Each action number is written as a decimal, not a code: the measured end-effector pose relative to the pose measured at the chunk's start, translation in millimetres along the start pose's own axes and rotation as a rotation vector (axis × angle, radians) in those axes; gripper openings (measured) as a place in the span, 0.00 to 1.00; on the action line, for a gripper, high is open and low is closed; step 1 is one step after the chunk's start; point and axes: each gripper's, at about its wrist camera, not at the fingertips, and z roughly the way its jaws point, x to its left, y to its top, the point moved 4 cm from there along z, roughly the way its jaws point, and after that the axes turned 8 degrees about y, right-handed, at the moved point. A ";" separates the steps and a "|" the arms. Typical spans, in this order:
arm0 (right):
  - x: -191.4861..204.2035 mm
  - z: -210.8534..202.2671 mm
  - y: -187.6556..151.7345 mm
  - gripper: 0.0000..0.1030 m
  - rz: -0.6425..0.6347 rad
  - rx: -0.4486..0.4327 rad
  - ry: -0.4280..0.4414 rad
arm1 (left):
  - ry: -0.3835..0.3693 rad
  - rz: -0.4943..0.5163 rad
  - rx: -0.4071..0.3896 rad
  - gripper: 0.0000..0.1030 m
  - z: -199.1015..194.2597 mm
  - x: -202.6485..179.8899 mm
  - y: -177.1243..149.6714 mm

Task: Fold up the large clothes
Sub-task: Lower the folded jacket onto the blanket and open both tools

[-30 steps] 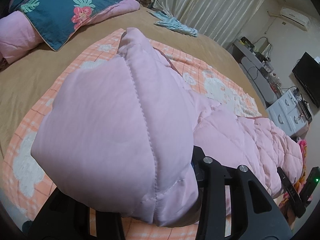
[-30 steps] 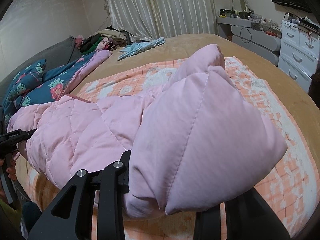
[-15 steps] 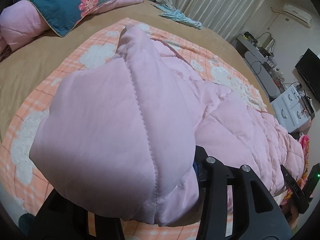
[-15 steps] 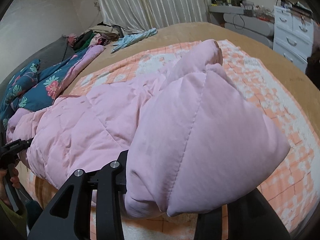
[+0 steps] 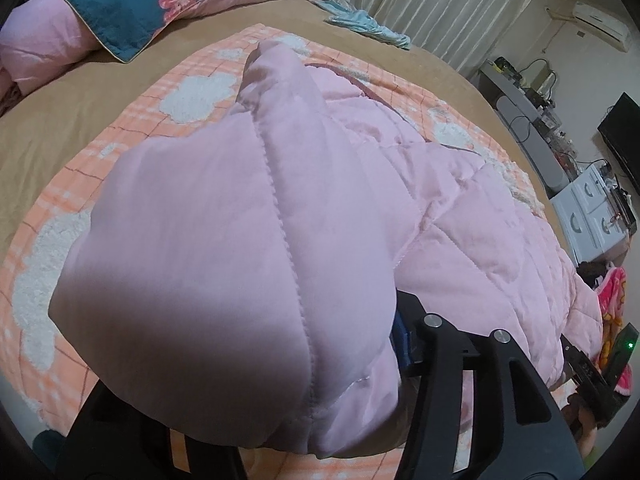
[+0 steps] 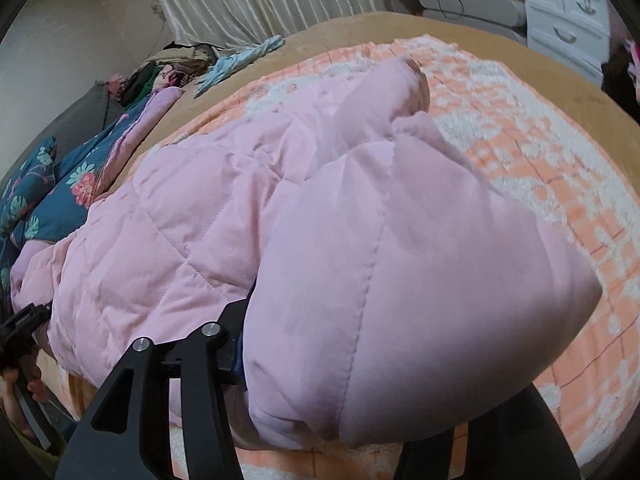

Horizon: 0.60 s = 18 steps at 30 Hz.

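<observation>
A pink quilted padded jacket [image 5: 460, 208] lies on an orange checked blanket [image 5: 68, 184] on the bed. My left gripper [image 5: 320, 432] is shut on one puffy end of the jacket [image 5: 224, 264] and holds it up, so the cloth covers the fingertips. My right gripper [image 6: 352, 420] is shut on the other end of the jacket [image 6: 400, 300], also lifted, with the jacket body [image 6: 168, 240] stretching left between the two. Each gripper shows at the other view's edge: the right one [image 5: 596, 380] and the left one [image 6: 20, 328].
The tan bed cover [image 5: 80, 96] surrounds the blanket. A blue floral quilt [image 5: 132, 0] and a clothes pile [image 6: 176, 60] lie at the head end. A light blue garment [image 5: 364, 26] lies near the curtains. White drawers [image 6: 568, 24] and a desk stand beside the bed.
Both grippers have moved forward and up with the jacket ends, carrying them further over the blanket. The sleeve tip in the right view has bent over.
</observation>
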 end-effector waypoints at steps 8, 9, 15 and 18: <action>-14.8 -12.1 -6.7 0.85 0.084 0.017 0.018 | 0.001 -0.015 0.007 0.56 -5.4 4.0 -6.3; -15.8 -16.7 -9.2 0.90 0.086 0.014 0.012 | 0.001 -0.017 0.008 0.61 -6.7 5.3 -7.0; -18.0 -50.7 -21.2 0.95 0.062 -0.036 -0.022 | 0.009 0.005 -0.007 0.77 -26.7 12.8 -13.8; -12.6 -75.8 -23.1 0.96 0.034 -0.083 -0.030 | 0.025 0.037 -0.034 0.84 -42.5 13.7 -20.7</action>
